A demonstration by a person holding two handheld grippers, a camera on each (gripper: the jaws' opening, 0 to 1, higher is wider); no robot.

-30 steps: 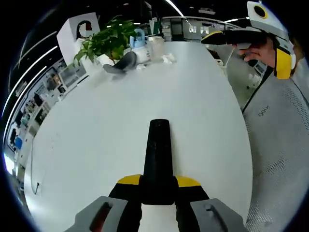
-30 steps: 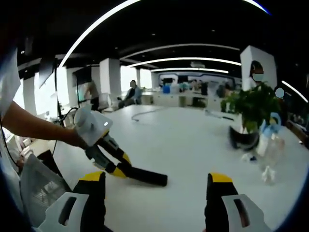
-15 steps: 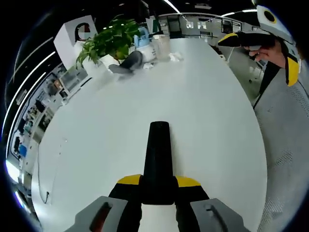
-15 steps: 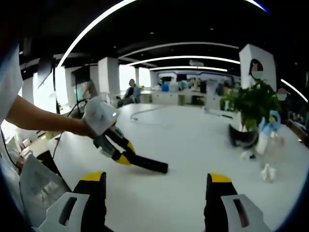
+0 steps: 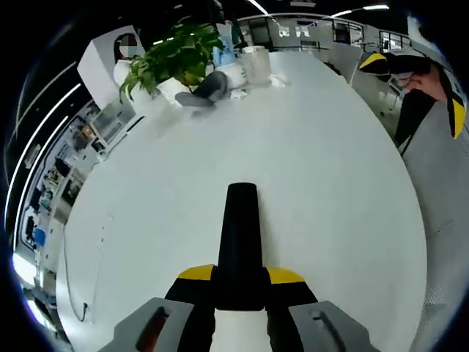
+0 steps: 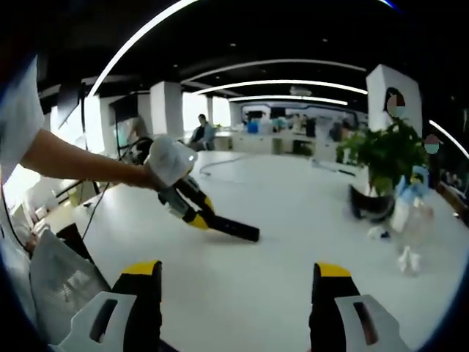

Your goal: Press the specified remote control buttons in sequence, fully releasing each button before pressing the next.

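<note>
Centrally, a black remote control [image 5: 239, 246] juts forward from the left tongs [image 5: 239, 287], whose jaws are clamped on its near end, holding it raised above the white bench [image 5: 315, 183]. From the right gripper view the same remote [image 6: 234, 229] shows at ten o'clock of the frame's centre, carried by the person's hand [image 6: 167, 165]. The right tongs [image 6: 233, 282] stand wide apart with nothing between them, well away from the remote. At the bench's far end, toward eleven o'clock in the left gripper view, sit a potted plant [image 5: 173, 59] and a clear plastic container [image 5: 254, 61].

No button appears to be pressed at this moment; the step in hand looks like presenting the remote for the first press. The next move likely calls for bringing a right jaw tip down squarely onto the target button, then lifting fully clear.
</note>
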